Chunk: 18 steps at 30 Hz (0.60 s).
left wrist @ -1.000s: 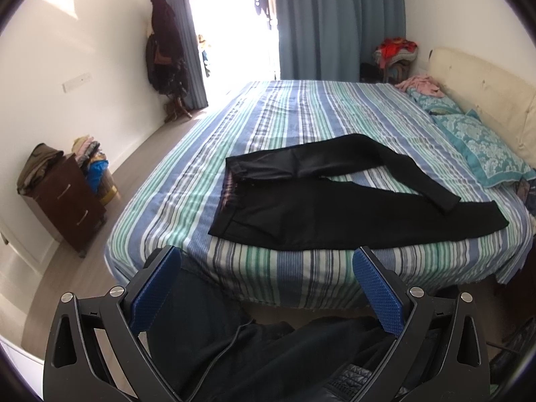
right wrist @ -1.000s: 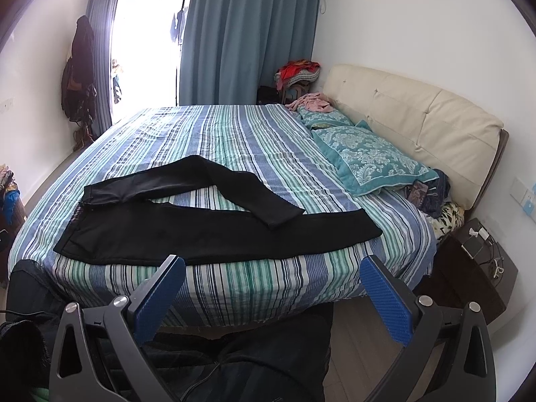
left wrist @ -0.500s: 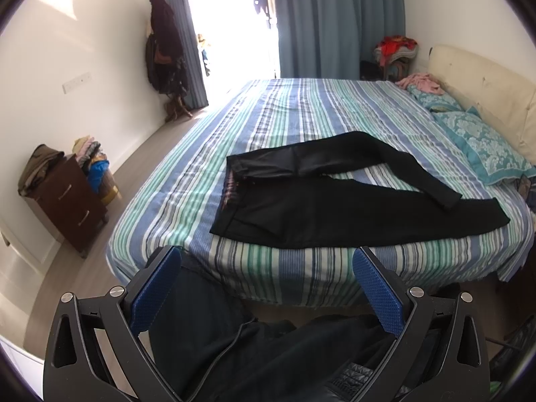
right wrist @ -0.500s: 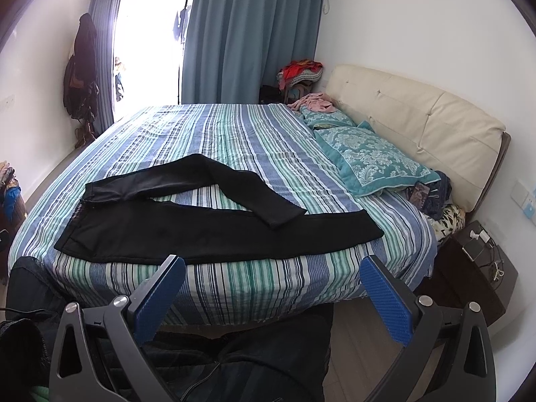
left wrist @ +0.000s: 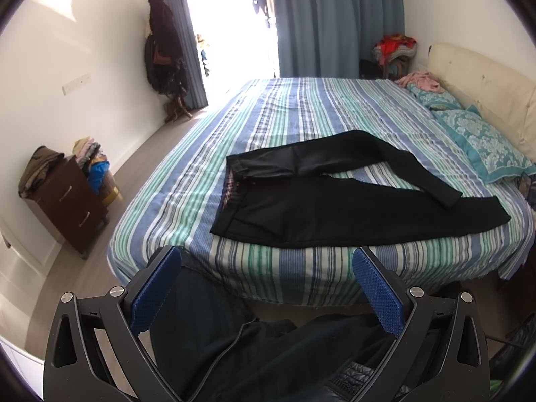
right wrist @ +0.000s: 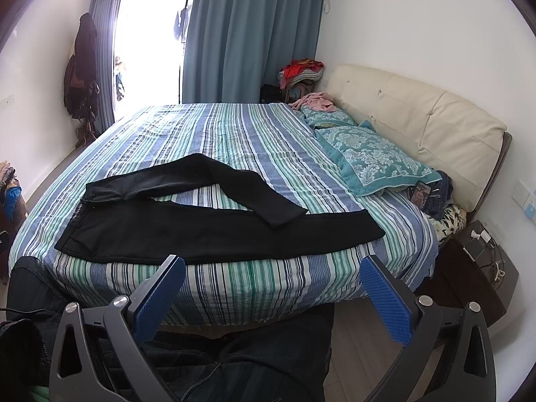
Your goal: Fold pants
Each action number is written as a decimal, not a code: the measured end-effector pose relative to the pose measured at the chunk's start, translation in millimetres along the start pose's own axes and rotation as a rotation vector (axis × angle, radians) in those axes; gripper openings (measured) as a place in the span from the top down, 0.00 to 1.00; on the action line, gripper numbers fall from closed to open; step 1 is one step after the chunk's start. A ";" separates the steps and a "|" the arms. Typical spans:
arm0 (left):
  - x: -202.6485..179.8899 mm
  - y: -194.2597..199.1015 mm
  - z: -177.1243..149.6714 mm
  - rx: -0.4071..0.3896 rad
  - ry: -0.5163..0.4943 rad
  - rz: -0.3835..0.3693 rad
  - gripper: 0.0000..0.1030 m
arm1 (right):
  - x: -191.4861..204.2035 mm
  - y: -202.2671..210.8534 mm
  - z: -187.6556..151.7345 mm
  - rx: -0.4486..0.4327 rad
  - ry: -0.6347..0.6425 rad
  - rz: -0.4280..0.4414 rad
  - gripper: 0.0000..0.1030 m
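Nothing's really moved since a second ago: pants flat on my bed, both grippers' jaws wide apart, holding nothing.

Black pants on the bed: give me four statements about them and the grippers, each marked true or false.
1. The black pants lie on the striped bed. True.
2. The left gripper is shut on the waistband. False: its jaws stand open, short of the bed, holding nothing.
3. One leg bends so its cuff lies across the straight leg. True.
4. The right gripper holds a teal pillow. False: it is open and empty; the teal pillow lies by the headboard.
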<state>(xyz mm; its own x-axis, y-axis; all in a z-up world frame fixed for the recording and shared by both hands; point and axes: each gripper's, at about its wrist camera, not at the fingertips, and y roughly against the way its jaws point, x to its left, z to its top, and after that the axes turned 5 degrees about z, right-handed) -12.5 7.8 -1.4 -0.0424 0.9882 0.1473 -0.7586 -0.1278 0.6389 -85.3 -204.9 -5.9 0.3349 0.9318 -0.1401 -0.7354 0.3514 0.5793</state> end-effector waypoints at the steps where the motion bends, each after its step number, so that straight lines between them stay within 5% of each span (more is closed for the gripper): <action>1: -0.4 0.1 0.1 0.000 0.000 0.000 0.01 | -0.1 -0.1 0.2 0.000 0.000 0.000 0.00; 18: 2.1 -0.5 -4.9 0.007 -0.001 -0.002 0.01 | 2.6 -1.0 -1.8 0.003 0.004 0.002 0.00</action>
<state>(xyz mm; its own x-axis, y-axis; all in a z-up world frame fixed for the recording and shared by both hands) -15.5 10.4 -5.1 -0.0406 0.9883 0.1470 -0.7544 -0.1268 0.6440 -84.8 -202.7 -8.4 0.3310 0.9329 -0.1422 -0.7342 0.3493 0.5822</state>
